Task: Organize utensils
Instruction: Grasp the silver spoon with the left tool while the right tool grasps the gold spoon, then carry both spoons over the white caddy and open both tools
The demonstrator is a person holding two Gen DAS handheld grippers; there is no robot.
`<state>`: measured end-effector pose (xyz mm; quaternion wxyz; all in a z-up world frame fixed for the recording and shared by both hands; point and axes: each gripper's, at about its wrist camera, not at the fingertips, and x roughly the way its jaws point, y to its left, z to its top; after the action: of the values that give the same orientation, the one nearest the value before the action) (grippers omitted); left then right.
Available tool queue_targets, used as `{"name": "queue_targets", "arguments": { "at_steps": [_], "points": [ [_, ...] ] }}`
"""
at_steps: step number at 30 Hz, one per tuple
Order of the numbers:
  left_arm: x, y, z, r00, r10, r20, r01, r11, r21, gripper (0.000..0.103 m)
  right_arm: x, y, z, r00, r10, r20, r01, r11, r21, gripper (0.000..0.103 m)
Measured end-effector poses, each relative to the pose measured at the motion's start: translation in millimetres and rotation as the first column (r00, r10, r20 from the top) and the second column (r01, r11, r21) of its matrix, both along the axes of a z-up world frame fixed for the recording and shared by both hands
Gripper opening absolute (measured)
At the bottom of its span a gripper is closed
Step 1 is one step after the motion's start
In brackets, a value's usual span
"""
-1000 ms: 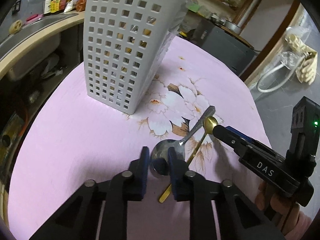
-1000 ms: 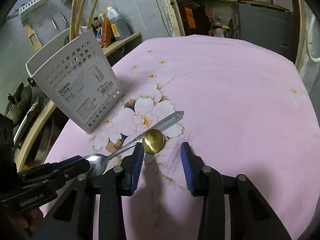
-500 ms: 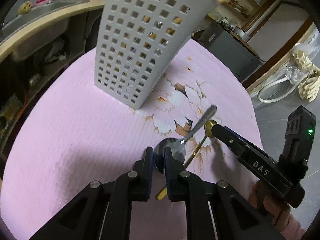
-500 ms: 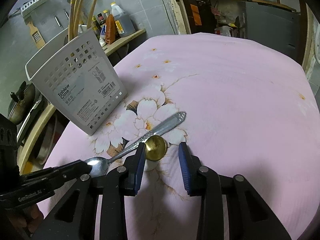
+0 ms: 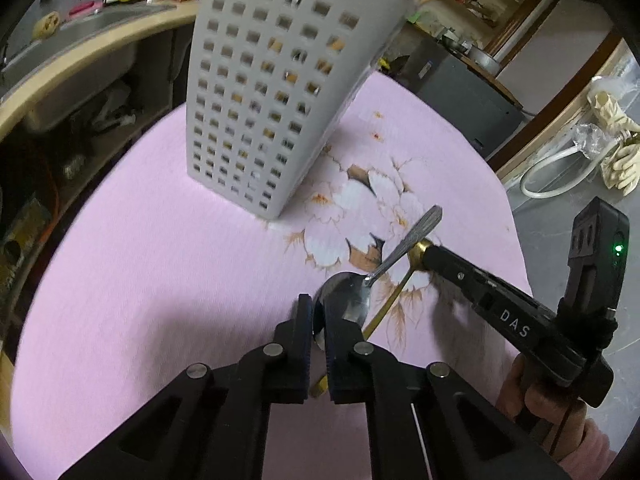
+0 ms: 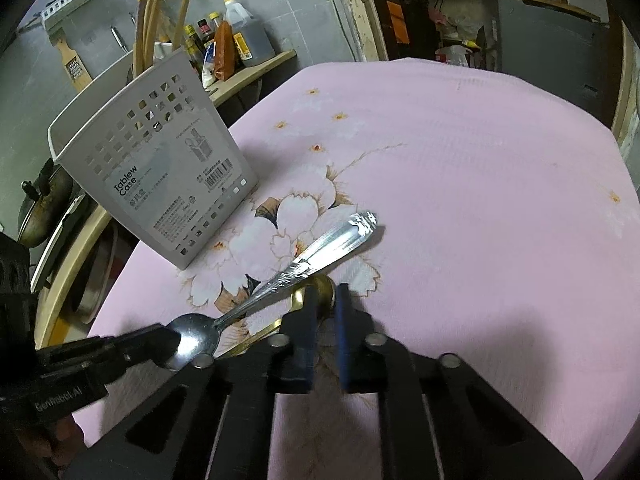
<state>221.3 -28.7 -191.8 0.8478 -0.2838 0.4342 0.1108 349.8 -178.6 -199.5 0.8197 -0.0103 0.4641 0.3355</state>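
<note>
While both grippers point steeply down at the pink flowered tablecloth [image 6: 480, 168], each one is already closed on a spoon. The left gripper [image 5: 318, 320] has its blue pads pressed on the bowl of the silver spoon [image 5: 352, 296], whose handle runs away toward about 1 o'clock in the left wrist view and lies across the gold one. In the right wrist view the same silver spoon [image 6: 304, 264] goes from the left gripper [image 6: 160, 344] at about 8 o'clock up to its ornamented handle end near the middle of the cloth. The right gripper [image 6: 326, 304] has just been closing, and its pads now pinch the round bowl of the gold spoon [image 6: 324, 288] between them; only a narrow slit stays between the pads. The thin gold handle comes out under the silver spoon toward 8 o'clock and, in the left wrist view, the gold spoon [image 5: 394, 296] ends under the left gripper's fingers. From the left side the right gripper [image 5: 424, 254] is seen at about 3 o'clock, with a person's hand [image 5: 548, 396] around its grip. The white perforated utensil holder [image 5: 276, 92] stands upright on the cloth at about 11 o'clock from the spoons, near them but apart, with wooden utensils [image 6: 160, 16] standing in it. Whether the spoons rest on the cloth or are slightly raised I cannot tell.
</note>
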Motion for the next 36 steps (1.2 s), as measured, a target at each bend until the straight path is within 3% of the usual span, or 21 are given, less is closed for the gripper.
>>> {"name": "queue_targets", "arguments": {
  "at_steps": [9,16,24,29,36],
  "points": [
    [-7,3,8,0.998,-0.045,0.048,0.044,0.999,0.028,0.003,-13,-12,6,1.0,-0.027,-0.006,0.027,0.999,0.042,0.004],
    [-7,-11,34,0.984,-0.162,0.07,0.145,0.968,0.204,0.002,-43,-29,24,0.99,-0.124,0.071,0.119,0.991,0.066,0.003],
    [-3,-17,77,0.958,-0.279,0.07,0.236,0.902,0.362,0.002,-73,-40,72,0.947,-0.202,0.251,0.196,0.979,0.049,0.002],
    [-2,-16,107,0.94,-0.33,0.09,0.27,0.876,0.4,0.002,-80,-51,88,0.923,-0.266,0.279,0.257,0.964,0.069,0.002],
    [-6,-4,145,0.917,-0.379,0.125,0.295,0.856,0.425,0.002,-88,-56,125,0.865,-0.344,0.366,0.328,0.938,0.108,0.002]
  ]
}}
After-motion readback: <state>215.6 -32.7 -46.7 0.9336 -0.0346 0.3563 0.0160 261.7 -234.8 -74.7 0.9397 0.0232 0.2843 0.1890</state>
